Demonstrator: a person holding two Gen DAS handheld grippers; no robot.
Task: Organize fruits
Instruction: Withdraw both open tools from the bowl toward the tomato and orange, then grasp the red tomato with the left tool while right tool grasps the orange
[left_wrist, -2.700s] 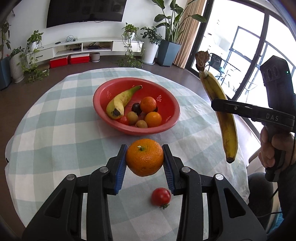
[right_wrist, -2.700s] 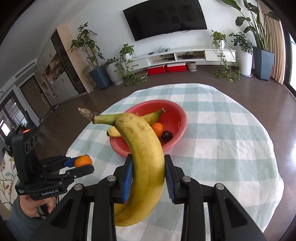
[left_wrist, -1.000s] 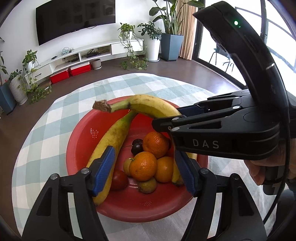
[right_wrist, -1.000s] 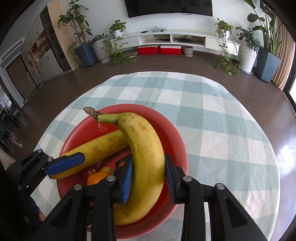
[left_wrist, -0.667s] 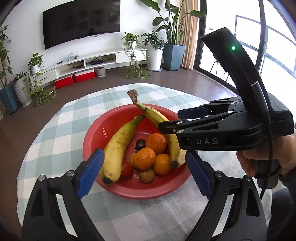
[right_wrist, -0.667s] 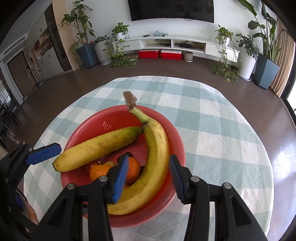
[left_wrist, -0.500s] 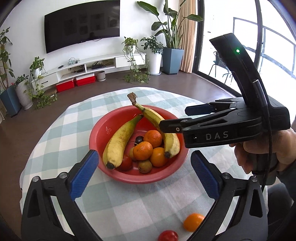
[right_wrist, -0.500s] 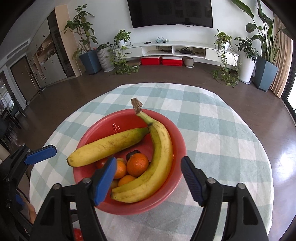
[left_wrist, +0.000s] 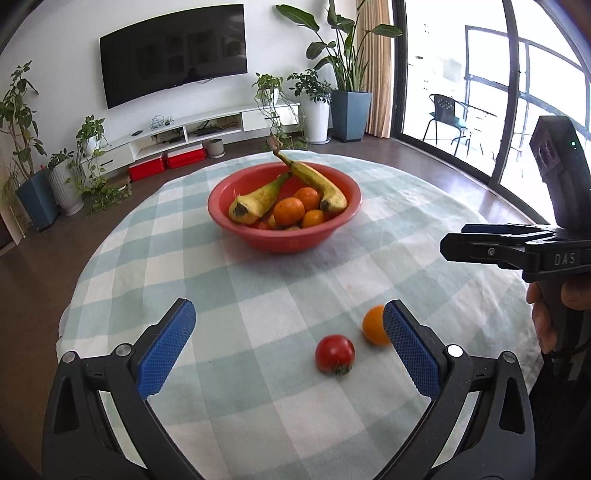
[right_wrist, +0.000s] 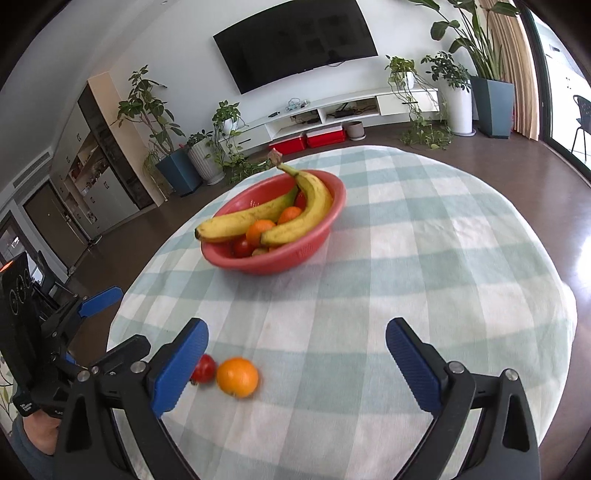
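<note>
A red bowl (left_wrist: 334, 225) (right_wrist: 295, 258) stands on the checked tablecloth and holds two bananas (left_wrist: 317, 182) (right_wrist: 236, 219), several oranges and small fruits. Near the table's front lie a loose orange (left_wrist: 373, 325) (right_wrist: 237, 376) and a red tomato (left_wrist: 334, 353) (right_wrist: 205, 367), side by side. My left gripper (left_wrist: 290, 345) hangs wide open above the cloth, nothing between its fingers; the orange sits just beside its right pad. My right gripper (right_wrist: 295, 363) has its jaws still opening, with only bare cloth between them; the two loose fruits lie by its left pad.
The round table's checked cloth (left_wrist: 258, 295) drops off at its edges to dark floor. The right gripper's body and the hand holding it (left_wrist: 546, 258) fill the right of the left wrist view. Potted plants, a low white TV bench and glass doors stand beyond.
Both grippers let go of their fruit into the bowl, the left its orange and the right its banana, opened wide, and pulled back toward the table's front, bringing the loose orange and tomato into view.
</note>
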